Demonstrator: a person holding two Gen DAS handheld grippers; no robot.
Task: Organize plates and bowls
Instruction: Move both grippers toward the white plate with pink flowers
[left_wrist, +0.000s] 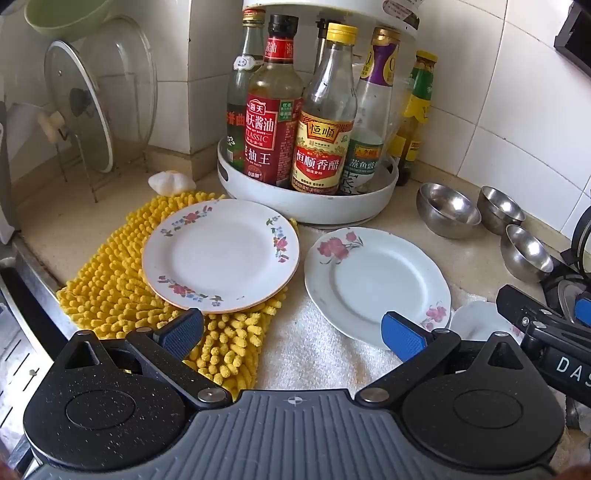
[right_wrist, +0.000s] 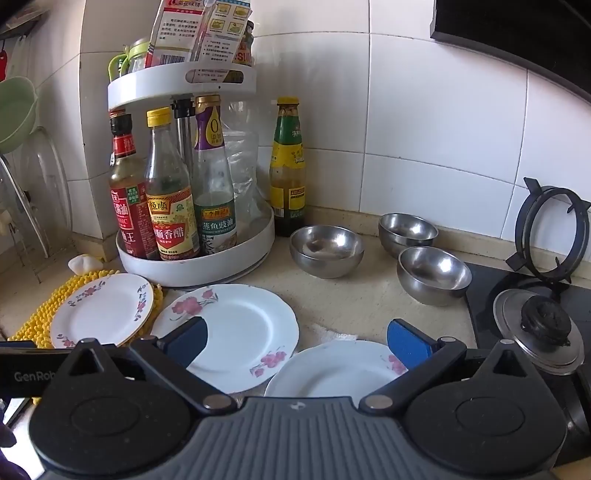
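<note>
Both grippers are spread wide and hold nothing. Seen from its own camera, the left gripper (left_wrist: 293, 334) hangs low over the worktop (left_wrist: 399, 229), its fingers apart above the border between a yellow mat (left_wrist: 110, 291) and a white towel (left_wrist: 314, 343). One blue pad (left_wrist: 183, 334) sits just in front of the near rim of the gold-rimmed plate (left_wrist: 220, 254), which lies flat on the yellow mat; the other pad (left_wrist: 402, 336) overlaps the near edge of the pink-flower plate (left_wrist: 376, 288) resting on the towel. A third plate (left_wrist: 480, 319) peeks out at the right, partly hidden by the other tool.

From the right wrist camera, the right gripper (right_wrist: 297, 341) hovers with its fingers open over the gap between the pink-flower plate and that third plate (right_wrist: 332, 369), which is closest to the camera. The gold-rimmed plate lies further left, its edge just beside the pink-flower plate.

Three steel bowls stand upright and separate on the bare worktop behind the plates: a wide bowl (right_wrist: 327, 251) near the bottle rack (right_wrist: 195, 262), a back bowl (right_wrist: 408, 230) by the tiled wall, and a front bowl (right_wrist: 434, 275) just beside the stove (right_wrist: 491, 314). A pot lid (right_wrist: 539, 326) lies on the stove. Sauce bottles (left_wrist: 317, 122) fill the rack's lower tier.
</note>
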